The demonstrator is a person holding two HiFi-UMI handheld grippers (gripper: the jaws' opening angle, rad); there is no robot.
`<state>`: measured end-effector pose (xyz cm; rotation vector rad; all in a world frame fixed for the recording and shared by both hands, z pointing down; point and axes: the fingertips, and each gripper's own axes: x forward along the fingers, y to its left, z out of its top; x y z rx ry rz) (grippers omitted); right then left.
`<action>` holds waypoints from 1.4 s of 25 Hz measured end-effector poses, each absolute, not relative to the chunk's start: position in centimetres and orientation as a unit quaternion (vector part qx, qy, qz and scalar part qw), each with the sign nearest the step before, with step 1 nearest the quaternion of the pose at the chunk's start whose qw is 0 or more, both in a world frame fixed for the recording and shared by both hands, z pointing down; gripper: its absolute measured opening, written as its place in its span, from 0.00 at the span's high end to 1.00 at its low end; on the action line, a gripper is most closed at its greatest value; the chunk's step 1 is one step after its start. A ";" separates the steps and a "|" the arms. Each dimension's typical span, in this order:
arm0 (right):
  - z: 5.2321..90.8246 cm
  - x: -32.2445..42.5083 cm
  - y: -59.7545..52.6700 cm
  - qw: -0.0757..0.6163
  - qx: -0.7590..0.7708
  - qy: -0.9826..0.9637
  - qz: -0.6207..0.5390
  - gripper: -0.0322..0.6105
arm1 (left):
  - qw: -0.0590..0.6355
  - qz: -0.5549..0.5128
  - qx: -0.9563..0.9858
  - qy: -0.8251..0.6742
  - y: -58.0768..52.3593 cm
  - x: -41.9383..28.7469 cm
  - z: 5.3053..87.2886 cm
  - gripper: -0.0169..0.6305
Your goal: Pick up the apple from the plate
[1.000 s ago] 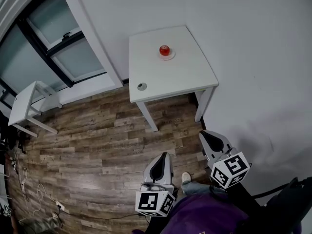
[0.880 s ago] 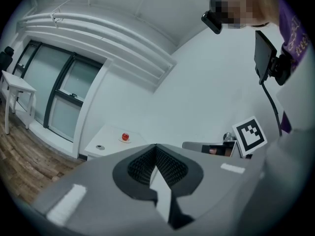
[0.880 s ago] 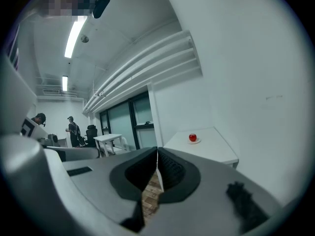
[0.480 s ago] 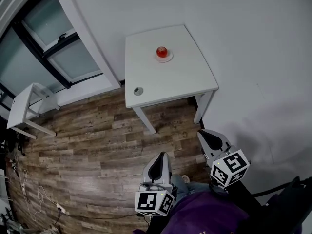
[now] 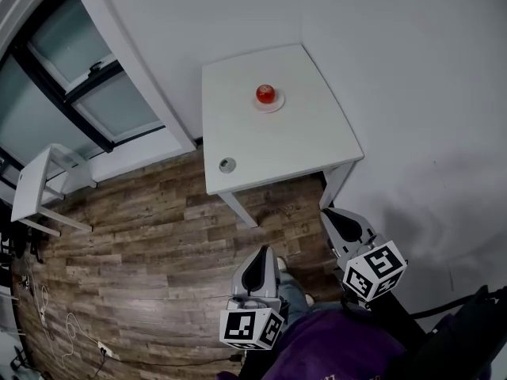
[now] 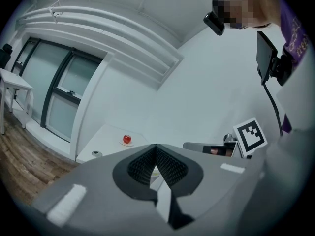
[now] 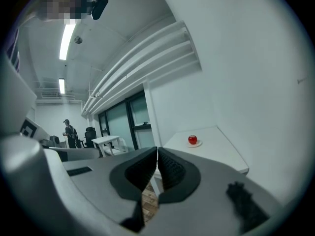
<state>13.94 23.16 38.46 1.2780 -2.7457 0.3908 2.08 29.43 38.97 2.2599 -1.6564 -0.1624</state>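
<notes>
A red apple (image 5: 266, 93) rests on a small white plate (image 5: 271, 105) toward the back of a white square table (image 5: 309, 137). It also shows far off as the apple (image 6: 127, 139) in the left gripper view and as the apple (image 7: 192, 140) in the right gripper view. Both grippers hang over the wooden floor, well short of the table. My left gripper (image 5: 260, 252) has its jaws together with nothing between them. To its right, my right gripper (image 5: 333, 216) is also shut and empty, close to the table's front right leg.
A small round metal thing (image 5: 227, 165) lies near the table's front left corner. The table stands in a corner of white walls, with glass doors (image 5: 87, 93) to the left. A small white side table (image 5: 40, 176) stands at far left. Cables lie on the floor (image 5: 47, 323).
The table with the apple has slid lower and nearer in the head view as I walk toward it. Both grippers keep their places in the view and stay shut.
</notes>
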 end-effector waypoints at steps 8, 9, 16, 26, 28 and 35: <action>37.9 11.9 15.7 0.050 0.436 -0.888 0.134 0.93 | 0.167 -0.051 0.807 -0.564 21.0 -0.3 37.8 0.96; 37.7 11.6 14.9 0.050 0.439 -0.887 0.134 0.93 | 0.167 -0.050 0.809 -0.561 20.1 -0.7 37.7 0.96; 38.3 9.7 9.9 0.049 0.458 -0.877 0.138 0.93 | 0.170 -0.043 0.820 -0.545 14.7 -2.8 38.2 0.96; 38.8 7.4 5.2 0.043 0.472 -0.870 0.136 0.93 | 0.172 -0.041 0.824 -0.538 10.1 -5.7 38.9 0.96; 38.8 7.3 4.4 0.045 0.473 -0.869 0.137 0.93 | 0.178 -0.040 0.821 -0.541 9.4 -6.1 39.1 0.96; 39.2 7.3 1.1 0.047 0.468 -0.871 0.141 0.93 | 0.189 -0.041 0.812 -0.551 6.8 -6.5 39.7 0.96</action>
